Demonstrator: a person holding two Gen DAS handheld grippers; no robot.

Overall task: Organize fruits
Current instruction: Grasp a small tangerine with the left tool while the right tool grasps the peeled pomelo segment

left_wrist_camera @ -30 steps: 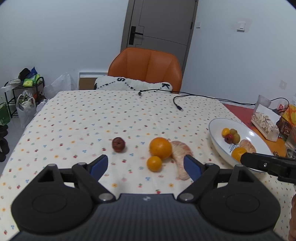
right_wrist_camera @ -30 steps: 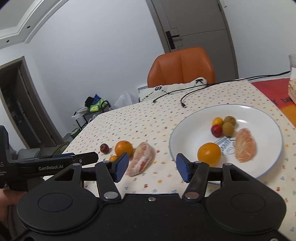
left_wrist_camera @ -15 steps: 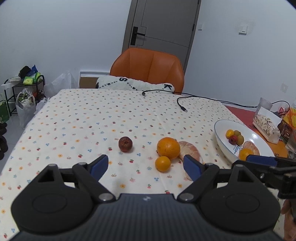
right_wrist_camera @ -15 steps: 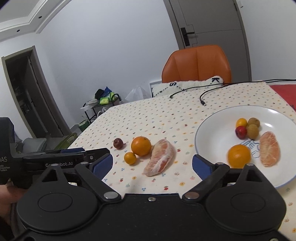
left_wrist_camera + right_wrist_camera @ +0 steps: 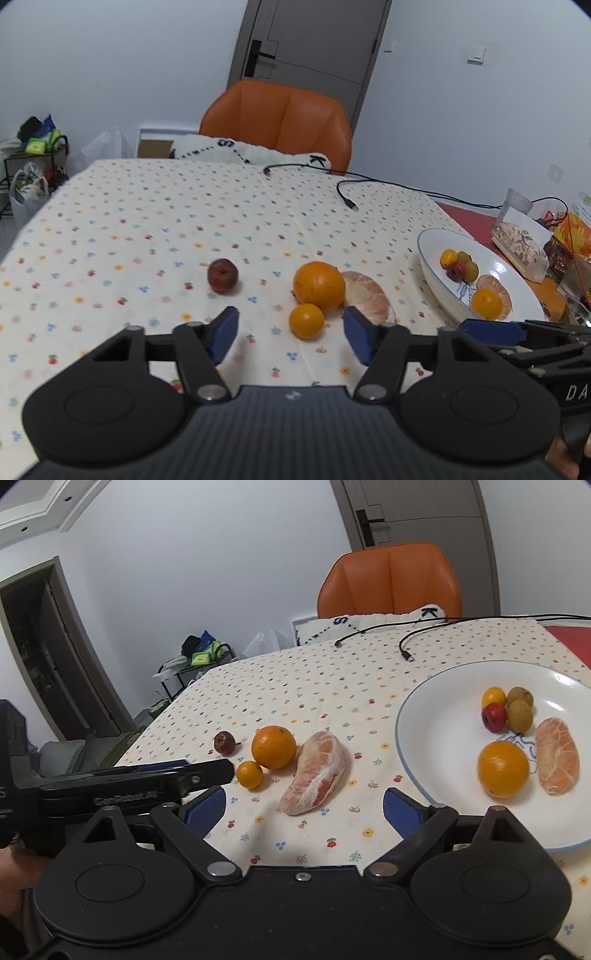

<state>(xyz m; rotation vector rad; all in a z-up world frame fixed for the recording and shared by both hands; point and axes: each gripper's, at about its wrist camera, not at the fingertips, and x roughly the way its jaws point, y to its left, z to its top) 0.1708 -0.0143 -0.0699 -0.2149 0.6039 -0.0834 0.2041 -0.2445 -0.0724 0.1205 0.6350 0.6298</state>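
My left gripper [image 5: 291,334] is spread wide and empty, the small orange [image 5: 306,320] sitting low centre between its pads. My right gripper [image 5: 304,810] is also wide and empty, framing the pomelo wedge [image 5: 315,771] at centre frame.

Risk as I see it: the small orange touches the big orange [image 5: 319,285], so a skewed close could nudge both rolling (the date [image 5: 222,275] at left sits apart). The two grippers are near each other and could clash. The plate [image 5: 436,716] at right already holds fruit.
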